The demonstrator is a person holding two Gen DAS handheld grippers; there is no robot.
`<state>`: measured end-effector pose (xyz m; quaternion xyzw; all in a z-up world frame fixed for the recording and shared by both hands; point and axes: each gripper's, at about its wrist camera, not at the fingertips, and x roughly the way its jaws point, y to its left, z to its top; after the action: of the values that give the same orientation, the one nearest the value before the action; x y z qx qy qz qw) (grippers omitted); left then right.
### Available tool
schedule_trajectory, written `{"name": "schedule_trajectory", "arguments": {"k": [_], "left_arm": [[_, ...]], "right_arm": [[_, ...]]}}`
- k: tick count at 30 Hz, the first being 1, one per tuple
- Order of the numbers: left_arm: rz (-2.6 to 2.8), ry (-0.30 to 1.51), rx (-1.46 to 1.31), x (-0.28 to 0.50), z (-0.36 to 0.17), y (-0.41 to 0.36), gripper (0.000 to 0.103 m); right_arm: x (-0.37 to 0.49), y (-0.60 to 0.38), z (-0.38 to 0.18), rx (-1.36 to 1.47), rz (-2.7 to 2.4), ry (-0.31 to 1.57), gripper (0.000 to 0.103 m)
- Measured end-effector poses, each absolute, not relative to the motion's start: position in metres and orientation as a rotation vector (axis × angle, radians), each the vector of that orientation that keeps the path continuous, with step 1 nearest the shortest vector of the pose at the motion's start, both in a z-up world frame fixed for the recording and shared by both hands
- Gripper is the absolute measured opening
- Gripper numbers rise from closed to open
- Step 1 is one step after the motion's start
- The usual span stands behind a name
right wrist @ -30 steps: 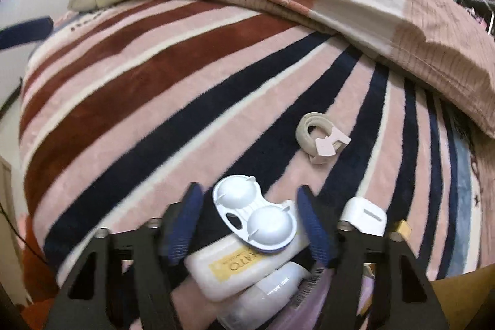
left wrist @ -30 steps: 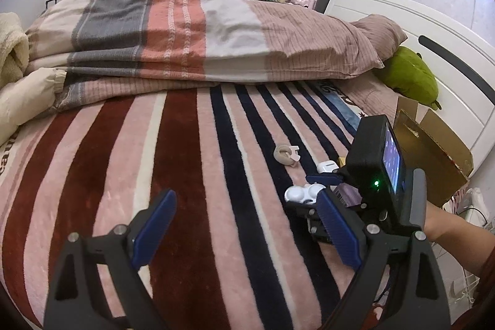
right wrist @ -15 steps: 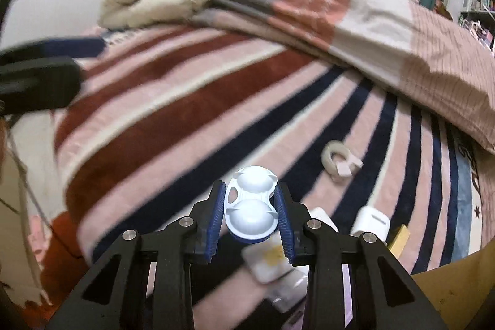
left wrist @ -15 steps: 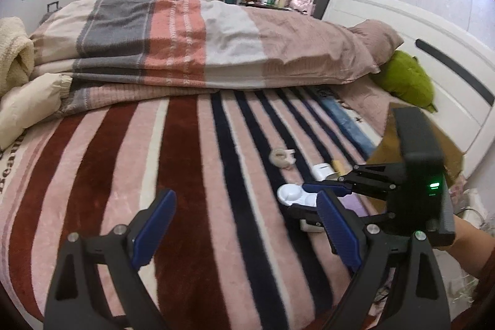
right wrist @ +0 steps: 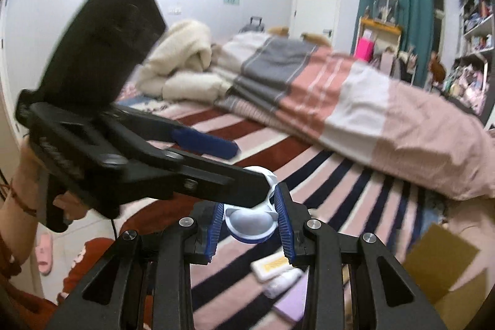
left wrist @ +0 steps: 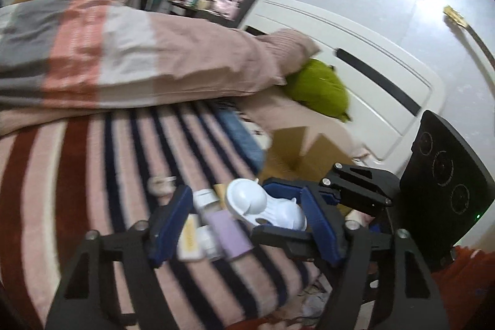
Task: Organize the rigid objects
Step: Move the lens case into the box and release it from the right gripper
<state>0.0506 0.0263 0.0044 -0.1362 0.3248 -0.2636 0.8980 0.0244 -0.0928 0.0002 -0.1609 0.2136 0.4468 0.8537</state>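
Note:
My right gripper (right wrist: 250, 221) is shut on a white two-cup contact lens case (right wrist: 250, 225) and holds it in the air above the striped blanket. In the left wrist view the same case (left wrist: 263, 206) sits between the open fingers of my left gripper (left wrist: 244, 225), with the right gripper (left wrist: 297, 200) reaching in from the right. On the blanket below lie a white tube with a yellow label (right wrist: 272, 265), a white bottle (right wrist: 284, 280), a lilac flat item (left wrist: 227, 232) and a beige tape dispenser (left wrist: 159, 184).
An open cardboard box (left wrist: 304, 158) stands at the bed's right edge; it also shows in the right wrist view (right wrist: 445, 268). A folded striped duvet (left wrist: 123, 57) and a green plush (left wrist: 318, 92) lie toward the headboard (left wrist: 371, 76). Cream blankets (right wrist: 185, 64) are piled at the far side.
My right gripper has lifted the lens case up off the pile and swung it over. My left gripper has moved right, and its fingers now flank the case.

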Motion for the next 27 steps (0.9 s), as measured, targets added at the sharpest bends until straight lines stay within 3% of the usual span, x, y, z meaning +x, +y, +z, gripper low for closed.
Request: {"name": "schedule_trajectory", "arguments": {"k": [5, 20, 22, 23, 24, 25, 26, 27], "left_arm": [[-0.679, 0.693, -0.272, 0.074, 0.018, -0.029, 0.046], [-0.760, 0.837, -0.186, 0.148, -0.004, -0.144, 0.045], [-0.741, 0.852, -0.166, 0.152, -0.007, -0.149, 0.050], [-0.725, 0.856, -0.155, 0.153, -0.007, -0.150, 0.063], [-0.702, 0.850, -0.142, 0.152, -0.006, -0.149, 0.075], [-0.690, 0.841, -0.134, 0.151, -0.006, -0.147, 0.078], [-0.682, 0.835, -0.130, 0.150, -0.005, -0.145, 0.078], [-0.674, 0.833, -0.129, 0.148, -0.004, -0.141, 0.078]], "right_arm": [[0.028, -0.142, 0.014, -0.311, 0.870, 0.387, 0.028], [0.085, -0.256, -0.007, -0.216, 0.718, 0.527, 0.028], [0.091, -0.260, -0.010, -0.211, 0.707, 0.564, 0.028], [0.094, -0.261, -0.011, -0.206, 0.700, 0.586, 0.029], [0.098, -0.260, -0.013, -0.205, 0.693, 0.612, 0.038], [0.100, -0.261, -0.014, -0.204, 0.685, 0.629, 0.047], [0.099, -0.262, -0.014, -0.206, 0.676, 0.643, 0.066], [0.099, -0.262, -0.014, -0.212, 0.670, 0.647, 0.070]]}}
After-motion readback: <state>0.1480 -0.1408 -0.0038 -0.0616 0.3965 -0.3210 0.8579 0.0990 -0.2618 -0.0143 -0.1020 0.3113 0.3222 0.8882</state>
